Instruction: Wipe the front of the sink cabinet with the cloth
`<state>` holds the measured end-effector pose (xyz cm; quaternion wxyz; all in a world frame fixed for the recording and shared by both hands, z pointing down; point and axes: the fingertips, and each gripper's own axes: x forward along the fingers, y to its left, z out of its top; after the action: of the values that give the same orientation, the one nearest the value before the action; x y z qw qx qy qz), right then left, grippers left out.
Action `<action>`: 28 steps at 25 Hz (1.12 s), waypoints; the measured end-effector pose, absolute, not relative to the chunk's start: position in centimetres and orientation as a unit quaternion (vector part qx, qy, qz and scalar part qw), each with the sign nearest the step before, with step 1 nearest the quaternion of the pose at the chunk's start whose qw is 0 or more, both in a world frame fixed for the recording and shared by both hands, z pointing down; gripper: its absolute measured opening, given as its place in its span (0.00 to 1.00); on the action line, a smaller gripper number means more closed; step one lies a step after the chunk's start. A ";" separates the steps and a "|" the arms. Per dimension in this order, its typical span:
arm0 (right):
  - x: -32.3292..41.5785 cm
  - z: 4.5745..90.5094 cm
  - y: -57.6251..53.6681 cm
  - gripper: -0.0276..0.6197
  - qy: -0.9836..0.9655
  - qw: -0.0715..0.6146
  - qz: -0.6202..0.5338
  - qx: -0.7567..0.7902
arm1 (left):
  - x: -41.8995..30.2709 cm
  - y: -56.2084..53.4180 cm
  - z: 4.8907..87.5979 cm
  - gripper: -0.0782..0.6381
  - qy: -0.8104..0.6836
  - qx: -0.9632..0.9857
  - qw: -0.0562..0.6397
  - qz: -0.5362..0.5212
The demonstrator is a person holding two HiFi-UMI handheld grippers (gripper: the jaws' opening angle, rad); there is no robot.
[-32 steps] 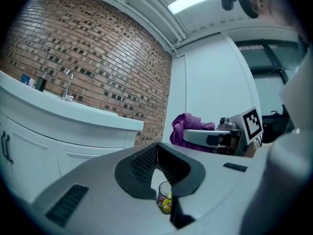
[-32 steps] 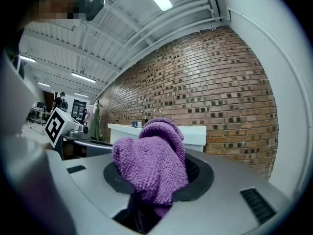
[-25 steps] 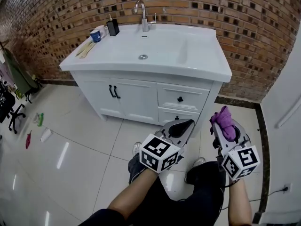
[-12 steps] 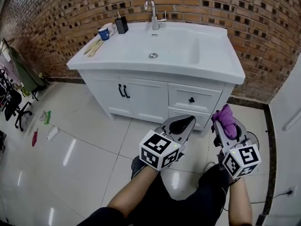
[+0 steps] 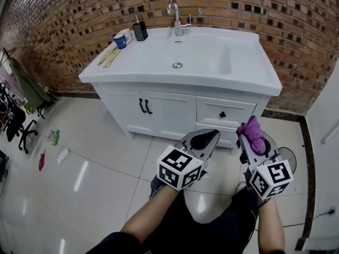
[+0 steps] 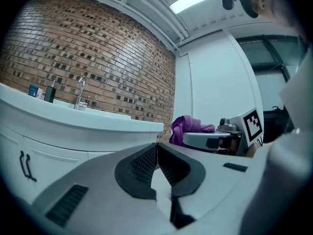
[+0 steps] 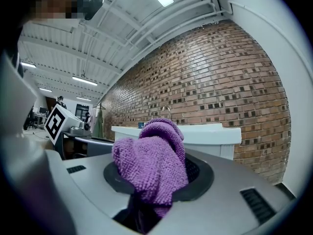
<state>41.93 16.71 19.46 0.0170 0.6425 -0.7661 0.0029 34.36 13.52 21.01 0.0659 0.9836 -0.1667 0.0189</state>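
The white sink cabinet (image 5: 169,112) stands against the brick wall, with two doors at the left and drawers (image 5: 222,114) at the right. My right gripper (image 5: 251,135) is shut on a purple cloth (image 5: 252,134), bunched between its jaws (image 7: 154,163), a short way in front of the cabinet's right end and apart from it. My left gripper (image 5: 203,139) is shut with nothing in it, held in front of the lower drawer. In the left gripper view the cabinet (image 6: 63,146) lies to the left and the cloth (image 6: 188,128) to the right.
A tap (image 5: 175,10), a cup (image 5: 121,39), a dark soap bottle (image 5: 140,30) and wooden utensils (image 5: 108,57) are on the sink top. A chair (image 5: 13,123) and small items (image 5: 54,137) lie on the glossy tiled floor at the left. A white wall (image 5: 326,105) borders the right.
The view has shifted so the cabinet sits a little lower and further right in frame. Both grippers hold much the same pose, the cloth still gripped.
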 end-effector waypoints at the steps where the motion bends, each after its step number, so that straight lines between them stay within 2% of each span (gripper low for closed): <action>1: 41.7 19.4 16.5 0.24 -0.764 0.016 0.003 0.645 | 34.2 13.4 21.0 0.12 -0.162 0.984 0.065 0.021; 10: 38.6 19.7 14.2 0.24 -0.744 0.002 0.013 0.668 | 31.3 11.4 21.7 0.12 -0.129 0.989 0.062 0.041; 28: 26.7 19.3 5.4 0.24 -0.775 0.009 0.015 0.632 | 18.8 4.2 21.7 0.12 -0.173 0.982 0.064 0.043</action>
<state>26.72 5.40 19.31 0.0091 0.6320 -0.7748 0.0152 18.80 4.19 21.74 0.0637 0.9818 -0.1734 0.0431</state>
